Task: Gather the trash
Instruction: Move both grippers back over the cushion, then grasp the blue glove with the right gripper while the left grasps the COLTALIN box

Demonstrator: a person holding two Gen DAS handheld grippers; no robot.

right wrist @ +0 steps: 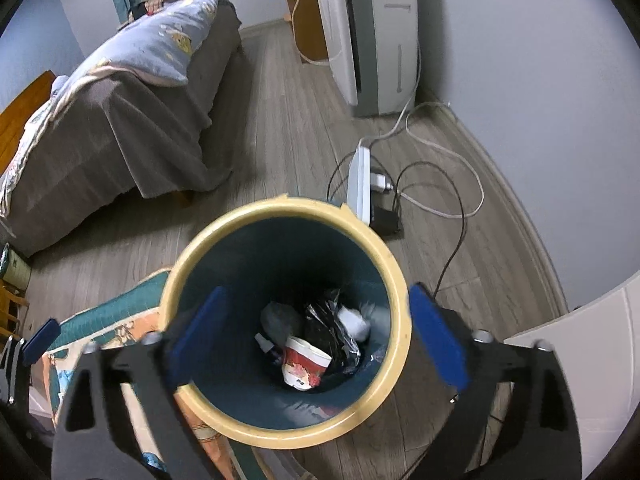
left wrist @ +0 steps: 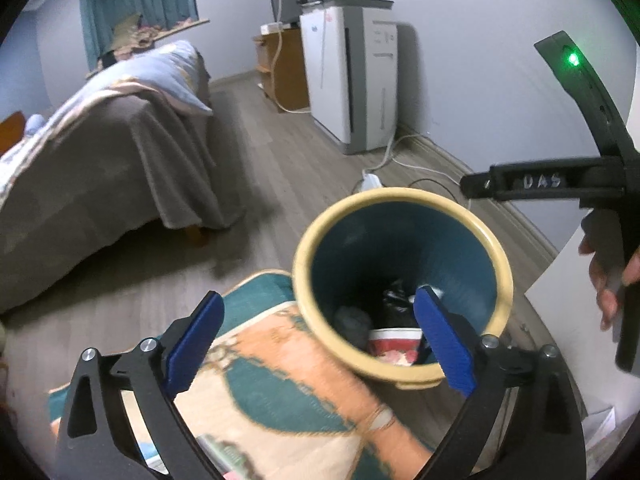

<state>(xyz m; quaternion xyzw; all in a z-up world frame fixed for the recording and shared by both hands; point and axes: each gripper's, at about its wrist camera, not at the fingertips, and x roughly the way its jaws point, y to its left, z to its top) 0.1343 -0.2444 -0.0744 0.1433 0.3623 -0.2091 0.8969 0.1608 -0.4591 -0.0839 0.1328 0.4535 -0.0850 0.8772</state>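
Observation:
A round trash bin with a cream rim and dark teal inside stands on the floor beside a patterned rug. My left gripper hovers over its near left edge, open and empty, one blue pad over the rug and one over the bin's mouth. My right gripper hangs straight above the bin rim, open with nothing between its pads. At the bottom of the bin lie a red and white paper cup, a black and silver wrapper, crumpled white paper and a grey lump.
A bed with a grey cover stands to the left. Against the wall stands a white appliance, with a power strip and loose cables on the wooden floor behind the bin. The rug lies near left, a white panel near right.

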